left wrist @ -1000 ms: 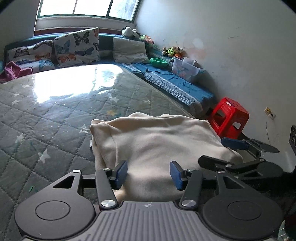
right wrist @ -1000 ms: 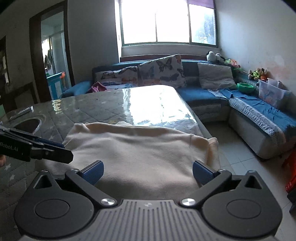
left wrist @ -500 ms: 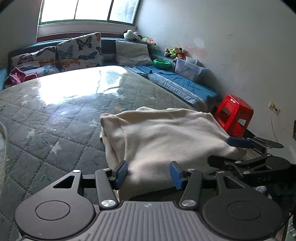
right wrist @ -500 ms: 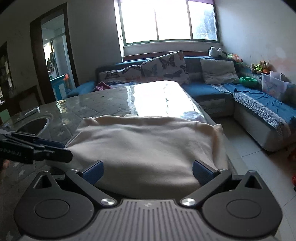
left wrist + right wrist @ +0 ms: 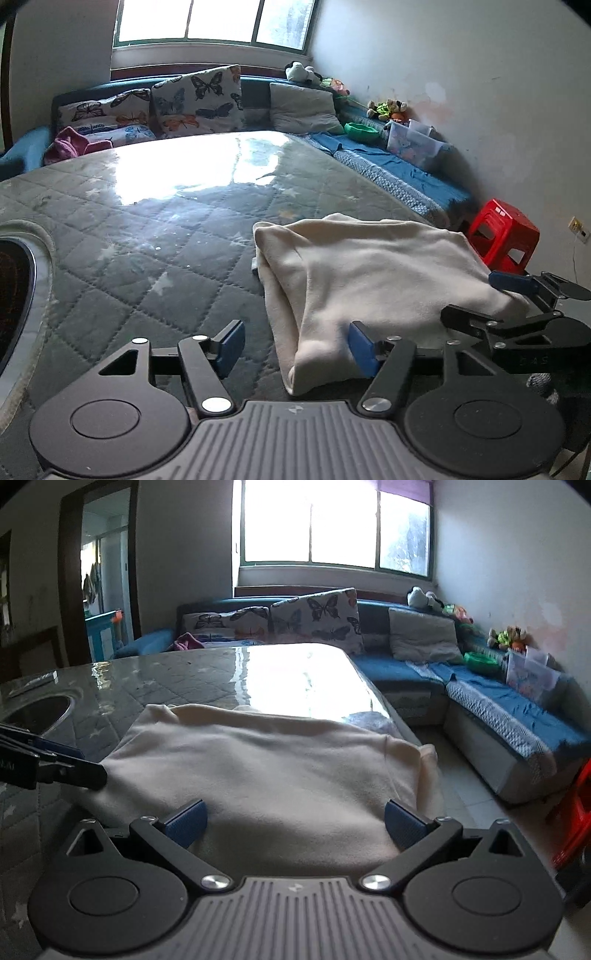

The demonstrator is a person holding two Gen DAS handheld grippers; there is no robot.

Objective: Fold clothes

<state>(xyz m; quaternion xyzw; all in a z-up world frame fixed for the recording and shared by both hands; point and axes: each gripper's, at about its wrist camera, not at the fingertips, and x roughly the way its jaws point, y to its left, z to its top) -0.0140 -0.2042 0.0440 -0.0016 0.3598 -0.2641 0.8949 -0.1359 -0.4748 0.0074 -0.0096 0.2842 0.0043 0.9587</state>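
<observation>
A: Where was the cream garment (image 5: pixel 373 273)?
B: Folded on the quilted worktop (image 5: pixel 155 236), near its edge.
A: The tongs?
B: Left tongs (image 5: pixel 295 349) just widened, pinching nothing; right tongs (image 5: pixel 293 821) spread wide.

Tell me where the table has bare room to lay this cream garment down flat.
Bare: the quilted table between the cream garment and the round cutout, and the far stretch toward the butterfly cushions. Crowded: the near right corner, where the garment sits between the left gripper and the right gripper.
</observation>
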